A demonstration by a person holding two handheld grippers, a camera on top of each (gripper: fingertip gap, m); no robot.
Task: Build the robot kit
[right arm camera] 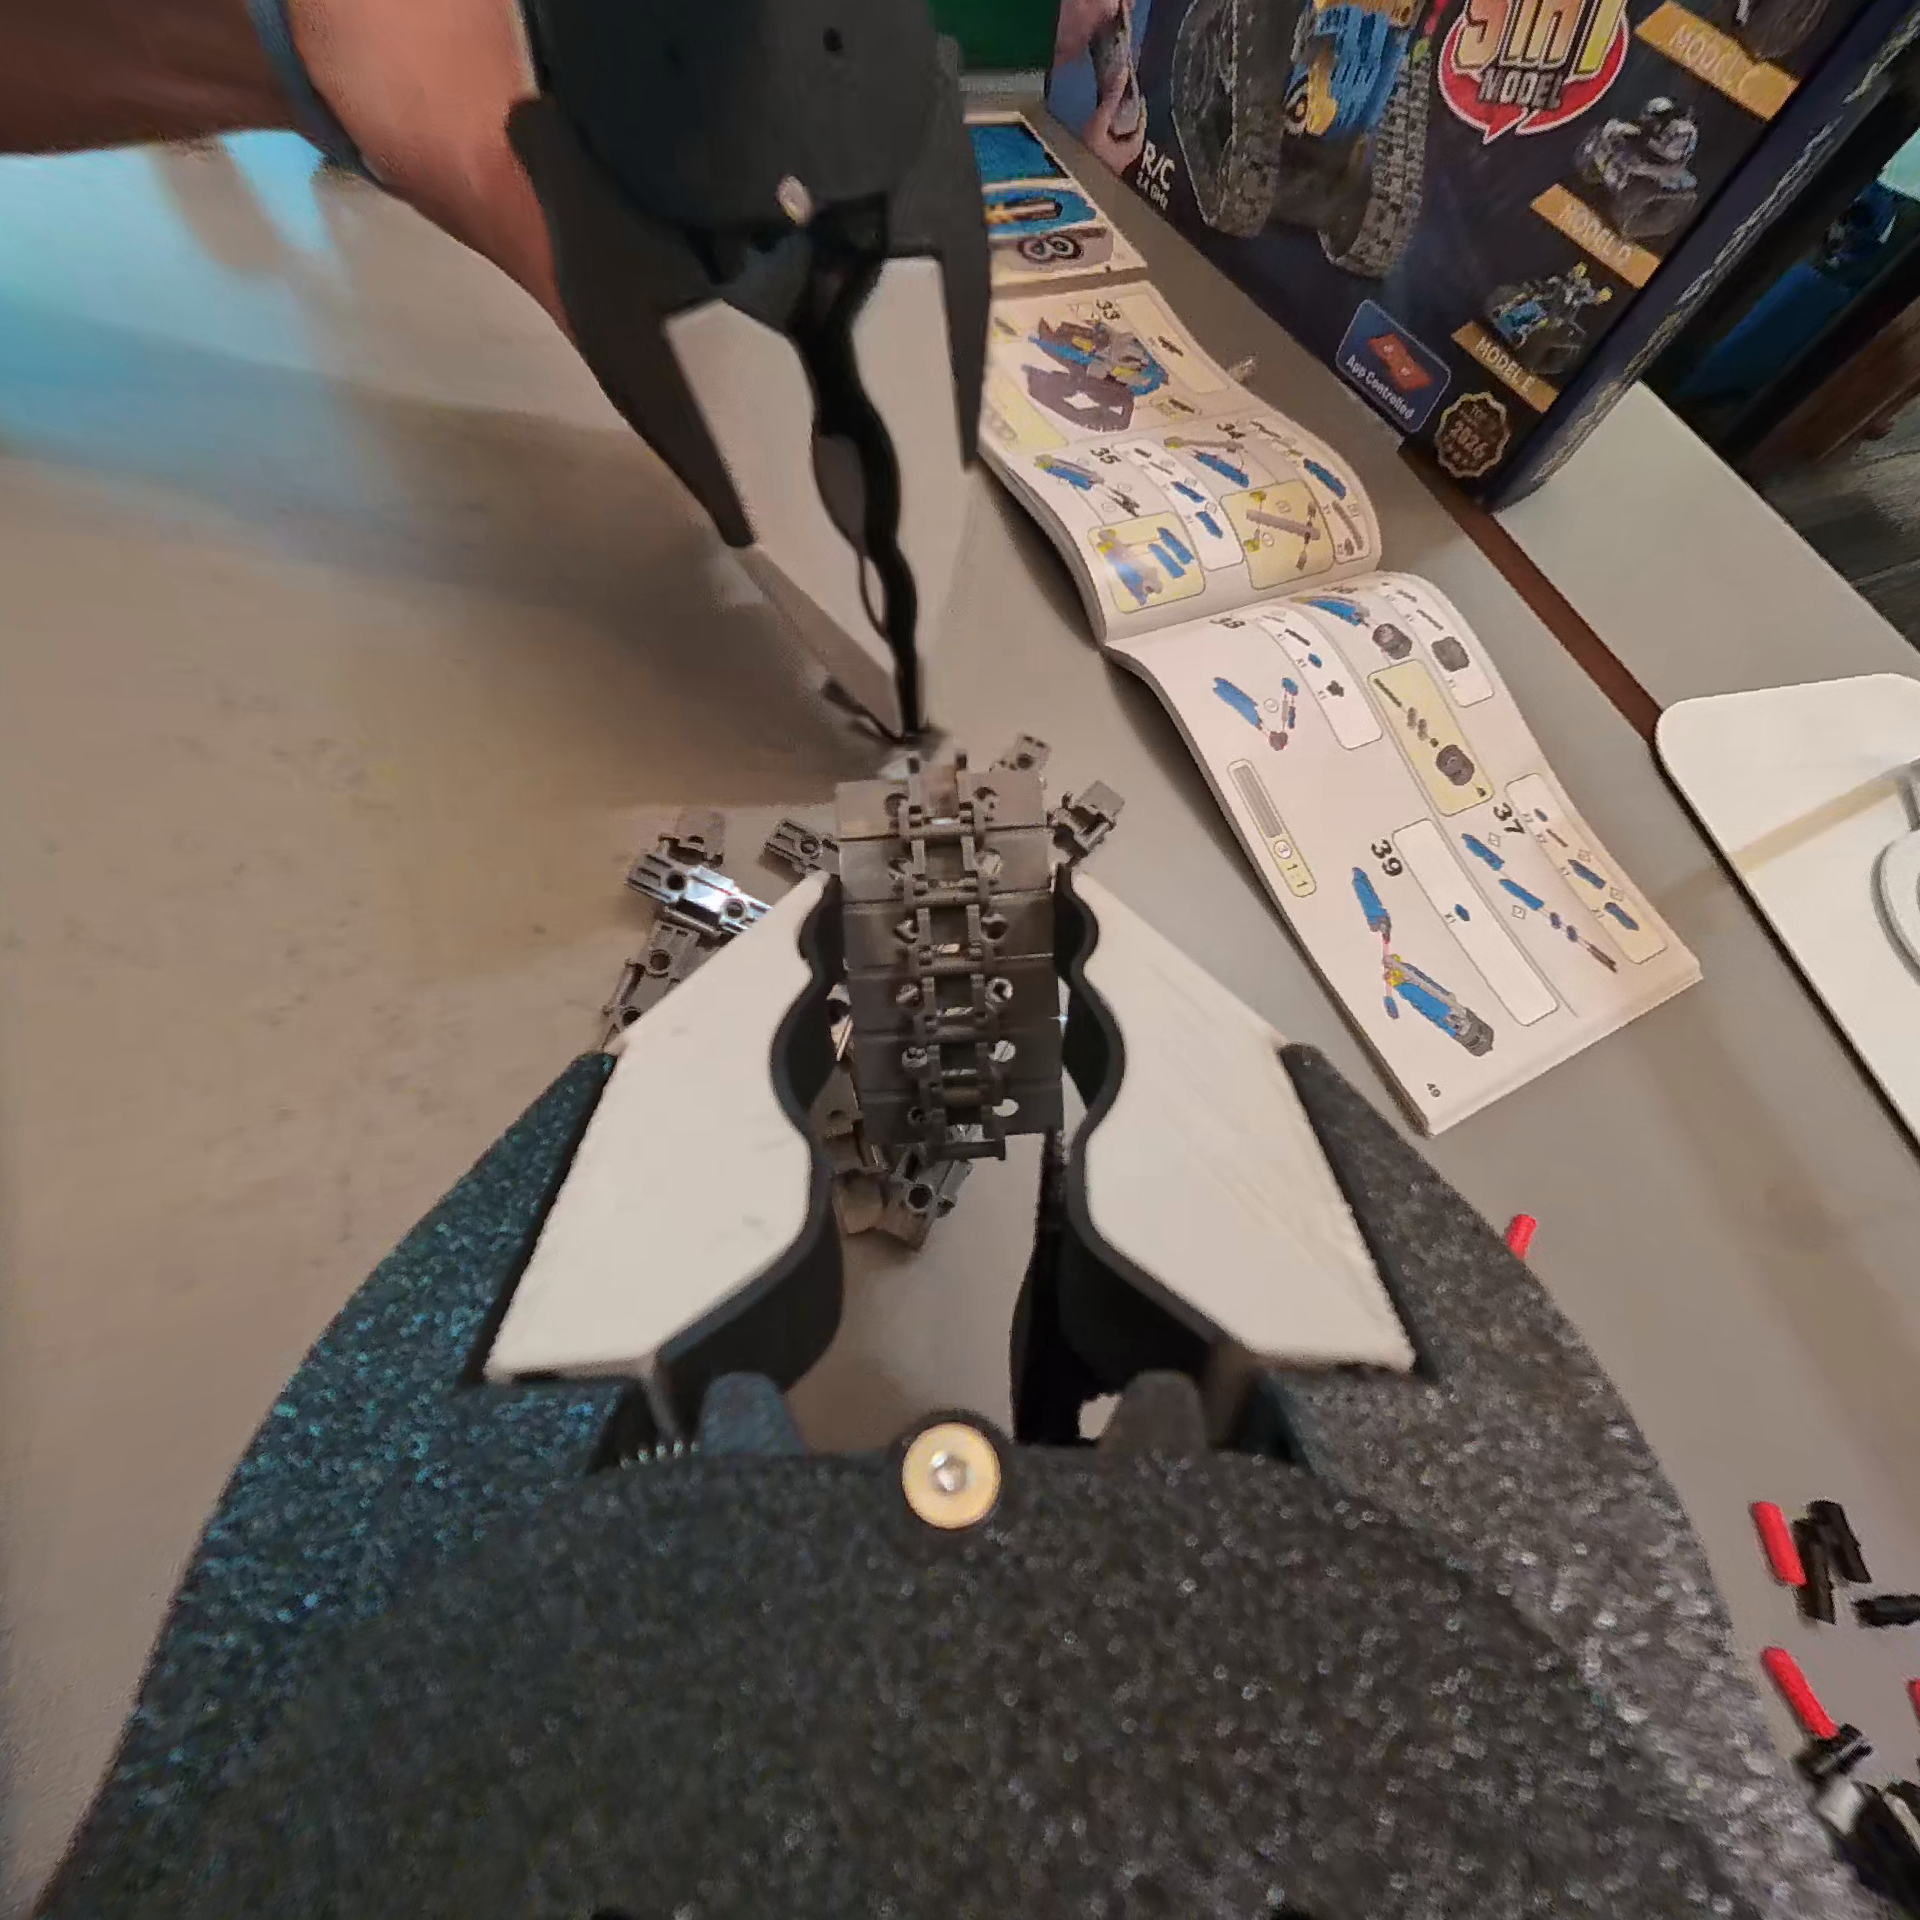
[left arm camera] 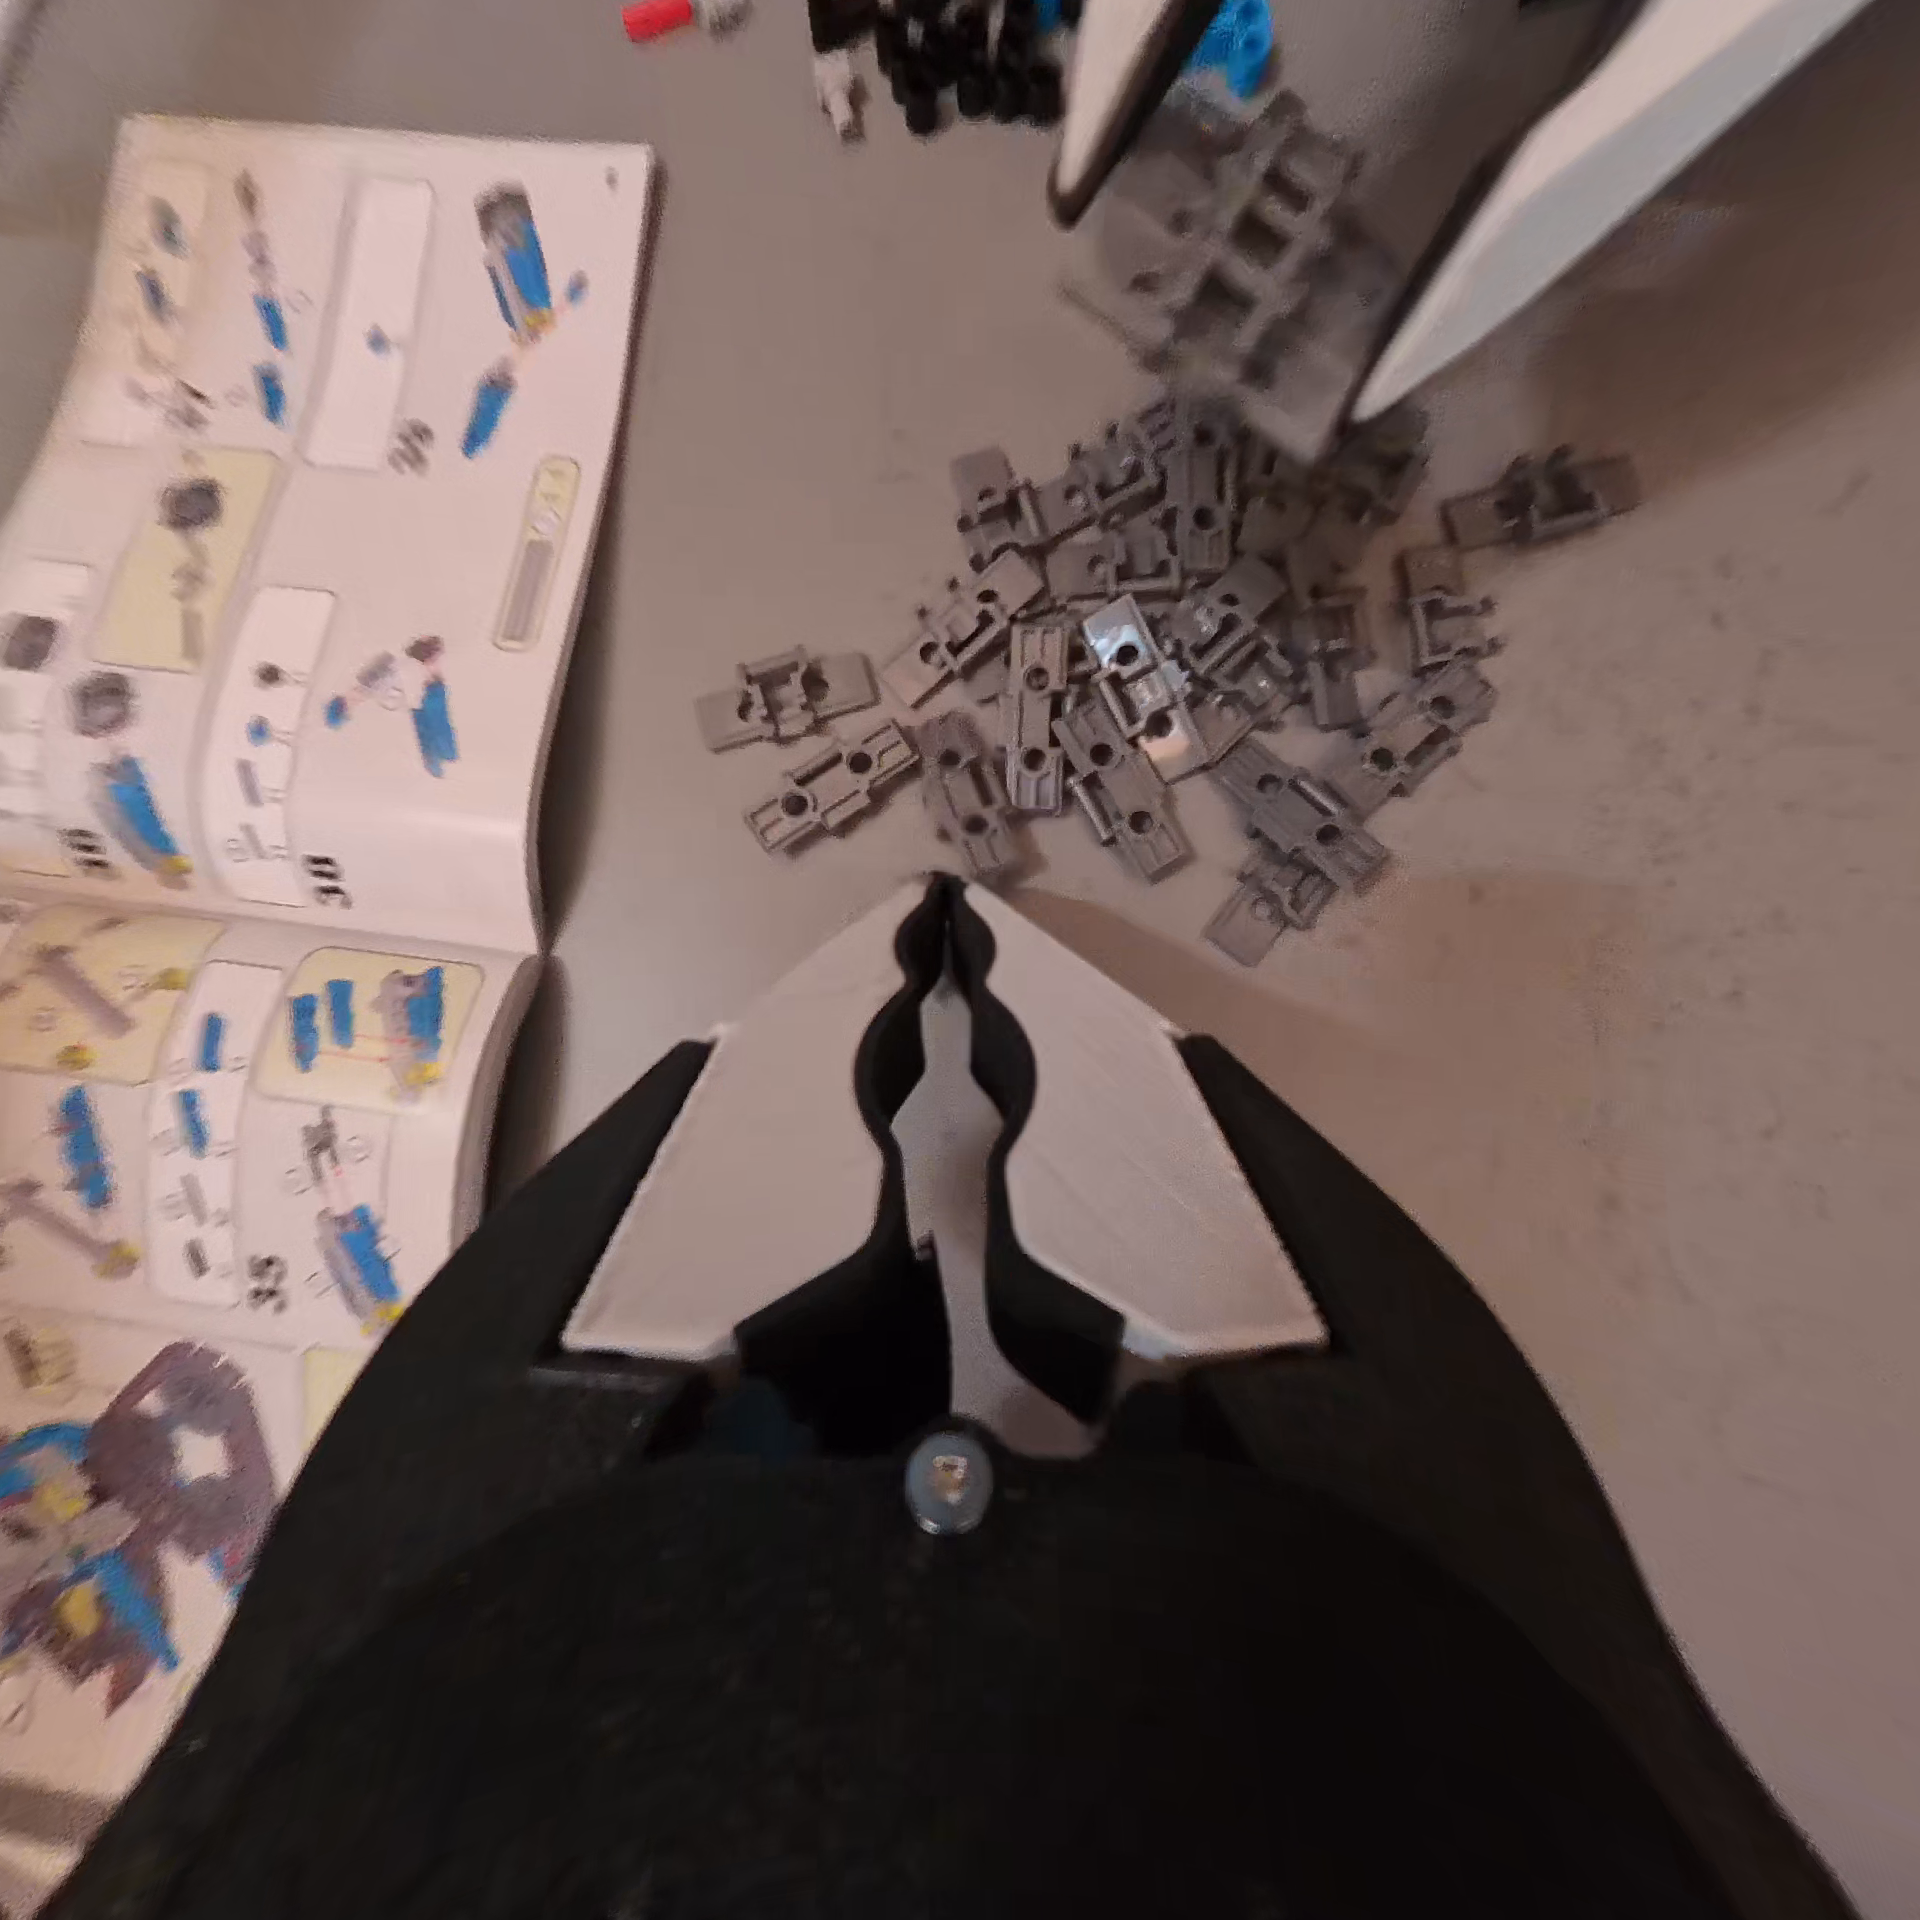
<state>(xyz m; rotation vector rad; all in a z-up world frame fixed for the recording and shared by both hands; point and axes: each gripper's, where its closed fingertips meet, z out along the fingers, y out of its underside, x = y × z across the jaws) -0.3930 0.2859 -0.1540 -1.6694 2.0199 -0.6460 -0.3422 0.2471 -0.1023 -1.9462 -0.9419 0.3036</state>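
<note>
My right claw grips a strip of joined grey track links, pads pressing its two side edges. The strip's long axis runs straight out along my fingers, far end pointing away from the camera and sitting above the pile of loose links on the table. My left claw is closed tip to tip with nothing visible between, at the pile's near edge, just off the strip's far end. An open booklet lies beside it.
</note>
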